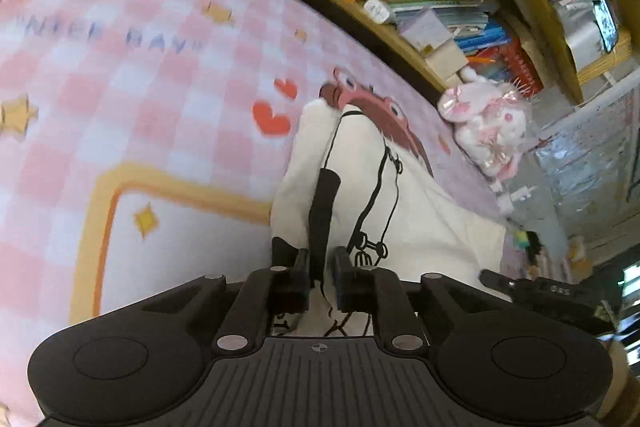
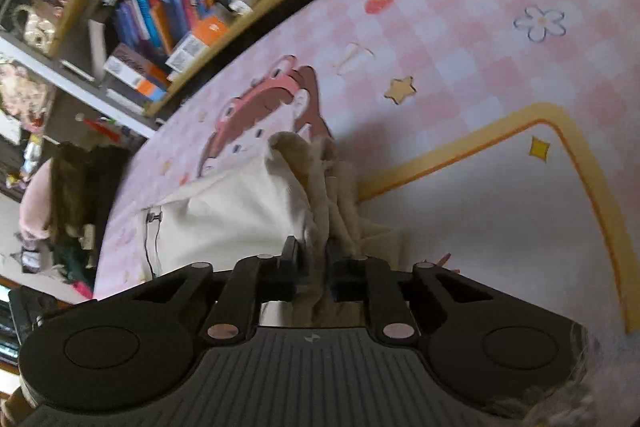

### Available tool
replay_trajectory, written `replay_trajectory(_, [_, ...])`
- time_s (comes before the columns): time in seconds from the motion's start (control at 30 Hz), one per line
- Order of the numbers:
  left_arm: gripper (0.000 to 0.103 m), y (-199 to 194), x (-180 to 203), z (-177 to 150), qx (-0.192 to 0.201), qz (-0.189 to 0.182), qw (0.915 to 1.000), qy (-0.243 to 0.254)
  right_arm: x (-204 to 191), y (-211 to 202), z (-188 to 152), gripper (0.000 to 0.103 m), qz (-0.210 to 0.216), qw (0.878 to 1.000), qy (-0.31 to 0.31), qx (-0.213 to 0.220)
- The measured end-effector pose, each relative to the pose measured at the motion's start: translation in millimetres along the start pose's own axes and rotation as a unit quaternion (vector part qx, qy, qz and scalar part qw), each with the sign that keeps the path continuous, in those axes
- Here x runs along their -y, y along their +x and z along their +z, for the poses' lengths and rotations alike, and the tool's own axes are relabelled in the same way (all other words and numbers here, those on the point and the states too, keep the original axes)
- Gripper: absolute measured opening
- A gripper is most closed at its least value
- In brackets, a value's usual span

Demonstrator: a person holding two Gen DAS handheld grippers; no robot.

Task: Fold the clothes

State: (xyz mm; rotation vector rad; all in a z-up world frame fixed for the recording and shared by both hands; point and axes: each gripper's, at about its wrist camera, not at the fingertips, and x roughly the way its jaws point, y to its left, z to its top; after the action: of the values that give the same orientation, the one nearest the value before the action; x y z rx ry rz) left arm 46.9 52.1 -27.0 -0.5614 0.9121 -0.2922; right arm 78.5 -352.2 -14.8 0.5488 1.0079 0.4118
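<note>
Cloth bunches between both grippers' closed fingers, above the blanket.

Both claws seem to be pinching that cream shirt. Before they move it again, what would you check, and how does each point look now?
1. Left claw gripping the cream cloth garment with black line drawing: ok.
2. Right claw gripping bunched cloth: ok.
3. Garment resting on the pink checked mat: ok.
4. Garment smooth: not ok, crumpled at the right claw.
5. White plush toy apart from the garment: ok.
6. Fold edges aligned: cannot tell.
</note>
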Motion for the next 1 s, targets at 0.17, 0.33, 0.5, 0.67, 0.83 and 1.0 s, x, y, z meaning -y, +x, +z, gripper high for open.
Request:
replay_trajectory(0.17, [0.052,-3.1,22.5,15.9,0.027,0.036,0.9954,0.085,-11.9,-3.5,6.0,0.047,-0.021,0.999,-0.037,0.015])
replay_trajectory(0.33, [0.022,4.7,12.4,30.2,0.043,0.008,0.9980,0.046,-11.7,3.4,18.8,0.047,-0.022,0.998,-0.030,0.044])
replay_trajectory(0.5, [0.004,-4.4,2.8,39.8,0.070,-0.067,0.9952,-0.009,1.0,4.4,25.9,0.007,0.031,0.997,0.033,0.063])
replay_trajectory(0.67, [0.012,14.7,-7.6,43.9,0.044,-0.036,0.9982,-0.018,25.9,22.4,24.0,0.007,0.031,0.993,0.103,0.049])
replay_trajectory(0.83, [0.033,18.9,-7.4,52.5,0.052,-0.027,0.9982,-0.009,38.0,29.1,24.6,0.008,0.039,0.989,0.133,0.044])
replay_trajectory(1.0, [0.007,29.5,-5.0,63.7,0.053,-0.032,0.9979,-0.020,38.2,28.7,21.8,0.007,0.039,0.989,0.138,0.046])
